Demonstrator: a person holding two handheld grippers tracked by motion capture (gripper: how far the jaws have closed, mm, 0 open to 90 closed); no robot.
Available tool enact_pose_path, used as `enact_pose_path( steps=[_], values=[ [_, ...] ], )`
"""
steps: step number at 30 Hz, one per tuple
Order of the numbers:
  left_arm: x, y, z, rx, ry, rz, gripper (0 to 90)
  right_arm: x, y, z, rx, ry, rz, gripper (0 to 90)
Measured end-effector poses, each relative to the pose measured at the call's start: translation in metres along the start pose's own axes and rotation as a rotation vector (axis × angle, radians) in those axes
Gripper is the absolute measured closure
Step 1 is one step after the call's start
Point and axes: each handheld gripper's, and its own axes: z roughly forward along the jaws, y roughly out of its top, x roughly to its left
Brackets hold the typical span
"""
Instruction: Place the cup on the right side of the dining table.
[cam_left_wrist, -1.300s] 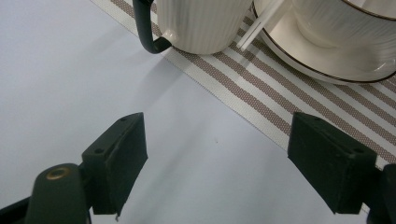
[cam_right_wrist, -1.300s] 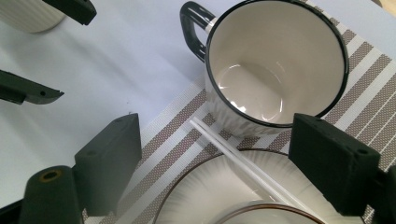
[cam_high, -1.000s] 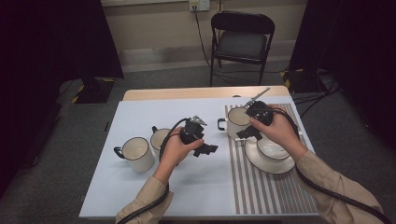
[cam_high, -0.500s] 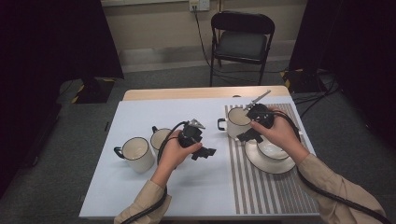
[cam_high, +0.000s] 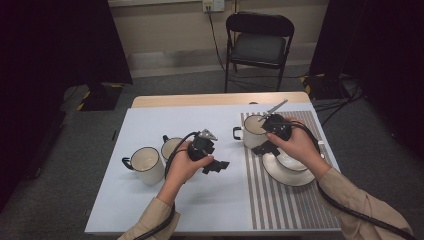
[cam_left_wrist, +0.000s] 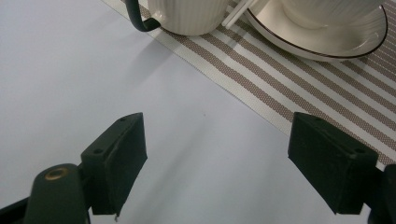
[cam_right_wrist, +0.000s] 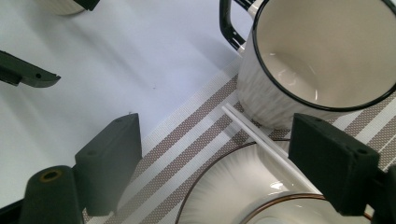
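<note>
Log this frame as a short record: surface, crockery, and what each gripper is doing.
surface: pale blue table cover, striped placemat on its right side
mugs: two on the cover, left mug and middle mug; one mug on the placemat
saucer: saucer on the placemat, a small bowl on it
white stick: white stick lying between mug and saucer
left gripper: left gripper jaws open, nothing between them
right gripper: right gripper jaws open above the stick

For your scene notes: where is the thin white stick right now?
In the right gripper view, the white stick lies on the striped mat, against the mug and across the saucer's rim.
</note>
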Motion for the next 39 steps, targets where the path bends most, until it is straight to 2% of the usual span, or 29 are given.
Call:
enact_pose_path(
  steps=[5,15,23,30,39],
  values=[
    [-0.001,-0.004,-0.001,0.001,-0.013,-0.002,19.0,0.002,-0.002,0.002,0.000,0.007,-0.009,16.5],
    [-0.003,-0.011,0.000,-0.002,-0.010,0.000,19.0,0.008,-0.003,0.004,0.001,0.016,-0.016,16.7],
    [-0.006,-0.019,0.001,0.002,-0.017,0.007,19.0,0.014,-0.005,0.006,0.003,0.040,-0.027,16.5],
    [-0.007,-0.027,0.001,-0.002,-0.021,-0.004,19.0,0.018,-0.010,0.010,0.010,0.050,-0.042,16.5],
    [-0.011,-0.033,0.003,0.012,-0.017,0.007,19.0,0.023,-0.012,0.012,-0.004,0.076,-0.050,16.6]
  ],
)
